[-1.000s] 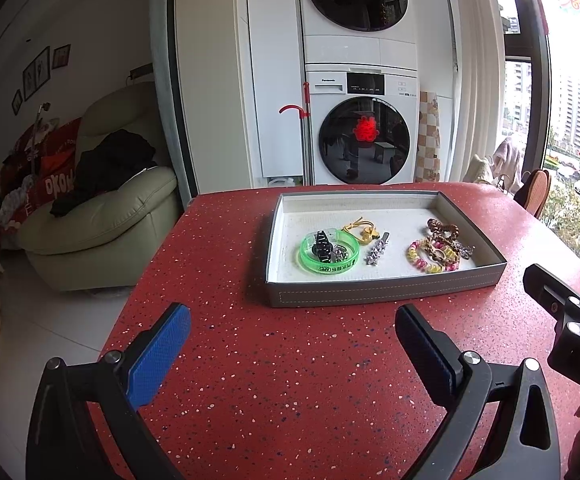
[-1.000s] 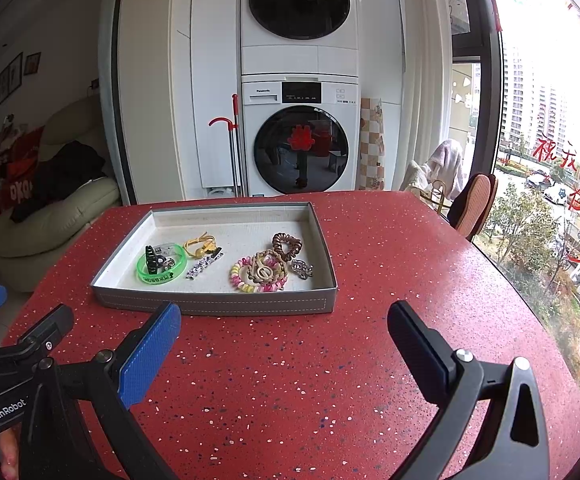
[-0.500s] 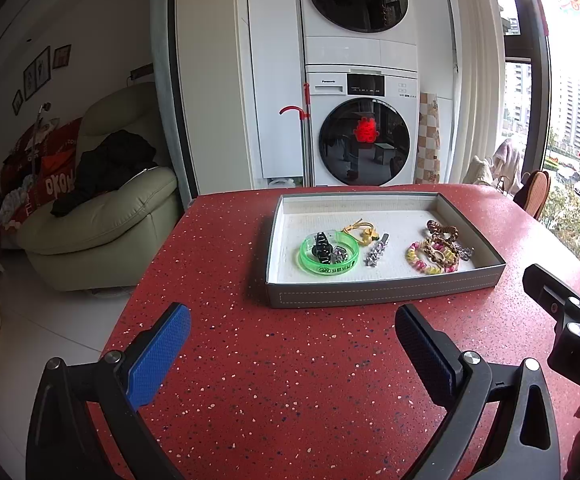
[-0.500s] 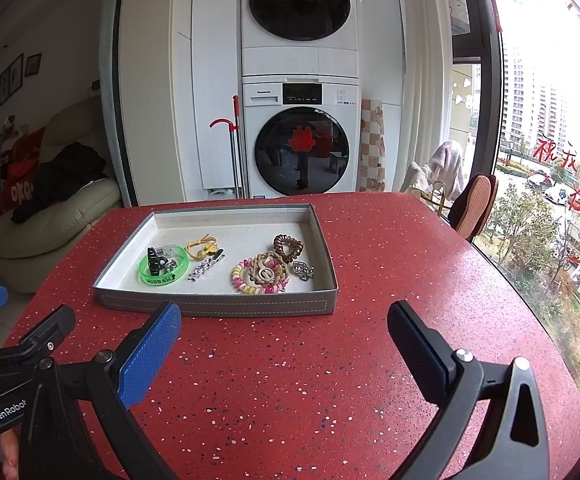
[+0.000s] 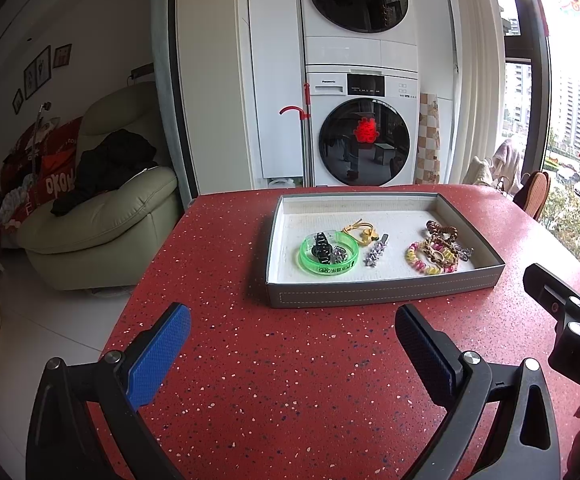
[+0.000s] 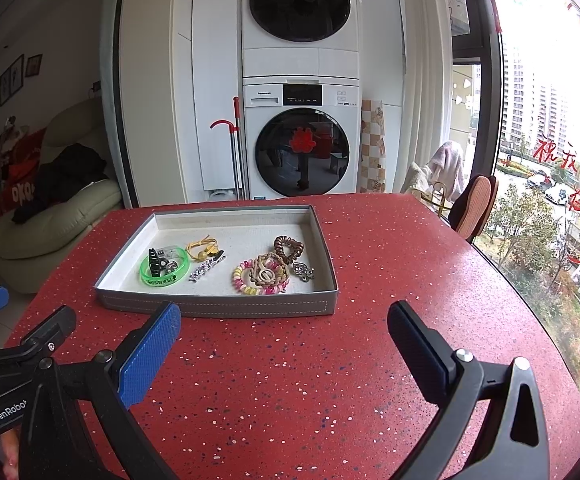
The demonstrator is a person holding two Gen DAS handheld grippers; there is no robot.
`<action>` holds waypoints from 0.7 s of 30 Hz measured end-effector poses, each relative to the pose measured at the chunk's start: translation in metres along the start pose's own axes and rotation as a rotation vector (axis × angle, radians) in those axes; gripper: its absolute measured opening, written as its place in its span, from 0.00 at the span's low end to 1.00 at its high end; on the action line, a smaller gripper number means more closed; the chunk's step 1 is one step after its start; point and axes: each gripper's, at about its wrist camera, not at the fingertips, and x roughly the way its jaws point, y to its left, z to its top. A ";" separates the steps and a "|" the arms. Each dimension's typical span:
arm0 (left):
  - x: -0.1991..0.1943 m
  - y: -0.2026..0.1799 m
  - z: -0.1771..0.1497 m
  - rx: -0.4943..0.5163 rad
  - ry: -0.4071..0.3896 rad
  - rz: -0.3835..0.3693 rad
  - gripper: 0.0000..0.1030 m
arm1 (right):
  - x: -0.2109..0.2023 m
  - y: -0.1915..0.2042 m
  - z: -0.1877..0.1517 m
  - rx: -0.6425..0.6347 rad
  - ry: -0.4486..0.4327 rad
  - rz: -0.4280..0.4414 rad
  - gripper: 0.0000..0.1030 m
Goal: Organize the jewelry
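The left gripper (image 5: 291,340) is held wide open above the red table (image 5: 290,380), and nothing is held between its jaws. The right gripper (image 6: 284,338) is held wide open too, with nothing in it. Both are kept back from the grey tray (image 6: 218,306), which is set on the table ahead of the jaws.

All the jewelry is seen inside the tray. A green bangle (image 5: 329,258) is laid ahead of the left jaws, with a black clip (image 5: 322,246) and a small silver piece inside its ring. A yellow cord (image 5: 359,230) is laid just behind it, and a silver clip (image 5: 375,250) just beside it. A pink and yellow bead ring (image 6: 260,278) is laid ahead of the right jaws, with a tan ring (image 6: 266,270) on top. A brown coil tie (image 6: 288,247) is touching it at the back.
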 end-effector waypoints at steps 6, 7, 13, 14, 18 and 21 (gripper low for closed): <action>-0.001 0.001 0.001 -0.006 0.005 0.004 1.00 | -0.001 0.001 0.002 -0.001 -0.001 0.002 1.00; -0.001 0.001 0.001 -0.009 0.008 0.004 1.00 | -0.001 0.000 0.001 0.000 -0.001 0.001 1.00; 0.000 0.003 0.001 -0.021 0.021 0.007 1.00 | -0.001 0.002 0.003 0.001 0.002 0.002 1.00; 0.001 0.004 0.001 -0.022 0.023 0.007 1.00 | -0.002 0.002 0.003 0.001 0.002 0.004 1.00; 0.001 0.004 0.000 -0.026 0.029 0.003 1.00 | -0.002 0.004 0.004 0.001 0.004 0.005 1.00; 0.001 0.004 0.000 -0.026 0.028 0.002 1.00 | -0.002 0.003 0.003 0.002 0.004 0.005 1.00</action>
